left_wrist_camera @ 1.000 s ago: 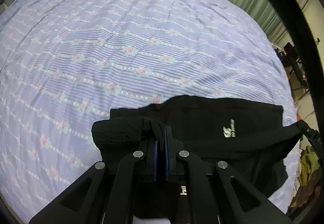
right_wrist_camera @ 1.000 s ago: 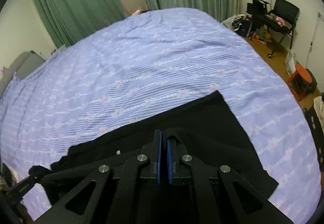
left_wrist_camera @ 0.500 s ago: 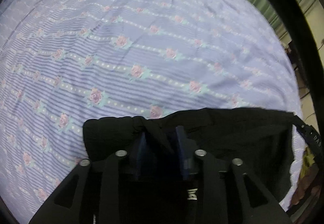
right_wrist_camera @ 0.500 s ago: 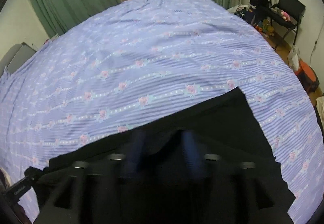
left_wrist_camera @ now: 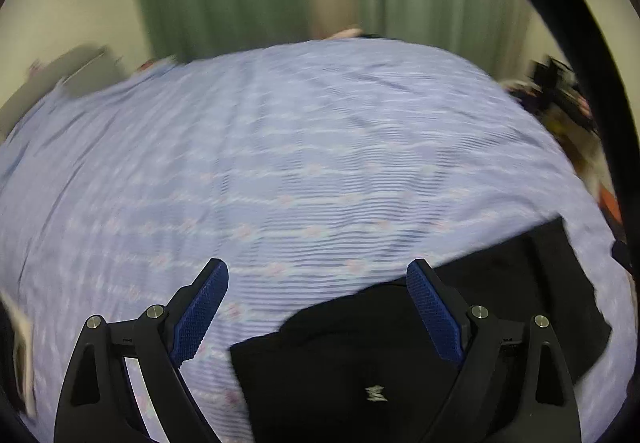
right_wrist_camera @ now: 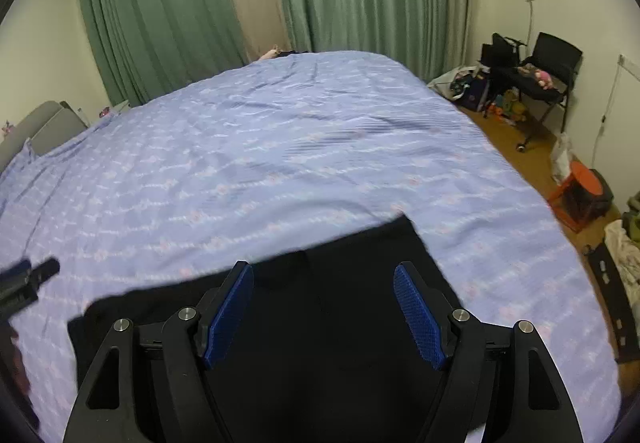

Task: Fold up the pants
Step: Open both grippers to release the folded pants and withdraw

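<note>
Both grippers are off the cloth now. The black fabric pants (right_wrist_camera: 352, 327) lie flat near the front edge of the lilac striped flowery bedsheet (right_wrist_camera: 280, 163), so to me this fold looks laid down. The left gripper (left_wrist_camera: 316, 307) has just been opening; its blue pads gape with nothing between them. Same for the right gripper (right_wrist_camera: 324, 307), hanging over the cloth. Each tilts steeply down toward the bed.
</note>
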Tool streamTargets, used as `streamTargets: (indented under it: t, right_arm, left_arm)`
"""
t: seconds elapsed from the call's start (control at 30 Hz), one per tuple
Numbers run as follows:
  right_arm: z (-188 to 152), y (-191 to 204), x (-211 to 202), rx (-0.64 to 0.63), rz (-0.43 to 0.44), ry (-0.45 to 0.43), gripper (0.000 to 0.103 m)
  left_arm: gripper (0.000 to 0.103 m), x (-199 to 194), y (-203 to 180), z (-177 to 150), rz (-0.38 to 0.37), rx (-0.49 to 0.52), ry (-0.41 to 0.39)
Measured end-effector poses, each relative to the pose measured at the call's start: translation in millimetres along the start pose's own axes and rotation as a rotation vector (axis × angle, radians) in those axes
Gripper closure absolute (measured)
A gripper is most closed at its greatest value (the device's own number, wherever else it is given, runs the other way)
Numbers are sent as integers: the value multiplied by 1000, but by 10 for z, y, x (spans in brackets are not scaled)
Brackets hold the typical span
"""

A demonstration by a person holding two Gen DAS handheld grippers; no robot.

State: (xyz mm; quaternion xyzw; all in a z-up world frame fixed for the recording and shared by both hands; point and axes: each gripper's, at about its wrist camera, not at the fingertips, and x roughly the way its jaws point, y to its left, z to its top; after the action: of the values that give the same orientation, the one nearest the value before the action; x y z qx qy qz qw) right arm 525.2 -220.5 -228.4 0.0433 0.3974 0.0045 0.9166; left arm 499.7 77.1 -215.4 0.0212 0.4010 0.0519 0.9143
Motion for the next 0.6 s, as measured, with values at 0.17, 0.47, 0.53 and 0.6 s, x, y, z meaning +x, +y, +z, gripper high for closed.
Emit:
streamTargets:
  t: [0.17,0.47,0.53,0.6]
  right_arm:
    - [-347,-393,-250,43,-65,26,30]
    - [-919,-1146,-285,276,-170,113,30]
    - [-1018,-1257,-256,326,-169,122,30]
    - [-1099,-1335,-223,378,-173,120,30]
  left_arm:
    - [12,19,-594,-82,-151,195,-33]
    - [21,487,-1725,-61,-523,514,84]
    - [26,611,-1944,-57,-590,519,146]
    - [30,778,-2062,-42,-637,489,209]
